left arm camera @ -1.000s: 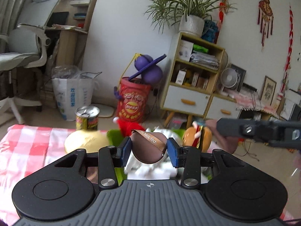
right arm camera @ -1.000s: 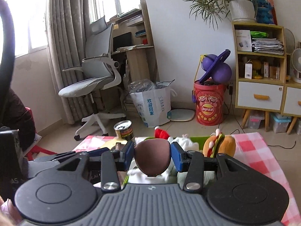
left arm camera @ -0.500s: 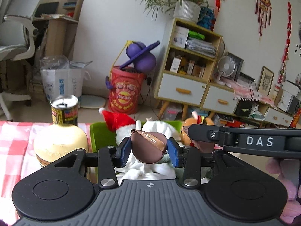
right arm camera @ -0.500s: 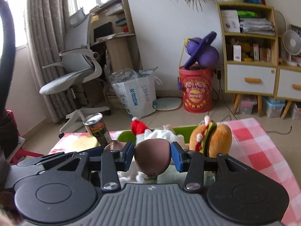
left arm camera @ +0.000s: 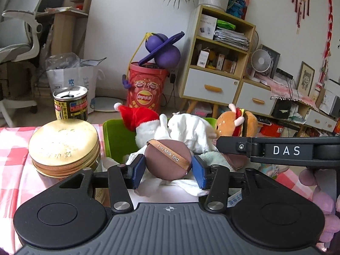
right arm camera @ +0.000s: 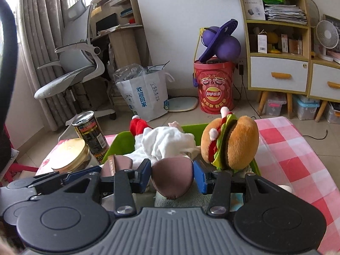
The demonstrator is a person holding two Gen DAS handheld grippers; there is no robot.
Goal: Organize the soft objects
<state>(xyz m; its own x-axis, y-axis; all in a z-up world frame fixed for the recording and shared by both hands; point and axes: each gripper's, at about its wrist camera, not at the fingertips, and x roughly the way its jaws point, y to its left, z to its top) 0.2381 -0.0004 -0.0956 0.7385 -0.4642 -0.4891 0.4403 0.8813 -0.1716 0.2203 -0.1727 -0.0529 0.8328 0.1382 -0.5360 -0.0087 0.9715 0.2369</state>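
Brown puff (left arm camera: 167, 159) pinched in left claw (left arm camera: 168, 167), another puff (right arm camera: 172, 179) in right claw (right arm camera: 172, 178), both over green tray (left arm camera: 115, 140).

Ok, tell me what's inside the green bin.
The green bin holds a Santa-hat plush, a white cloth and a burger plush. Whatever lies beneath them is covered.

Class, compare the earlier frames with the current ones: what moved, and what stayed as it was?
Both grippers moved forward and down toward the green tray; the toys and gold-lidded jar now look closer. The left gripper stays shut on its ribboned brown puff, the right gripper on its plain brown puff. The plush burger and white plush have not shifted.
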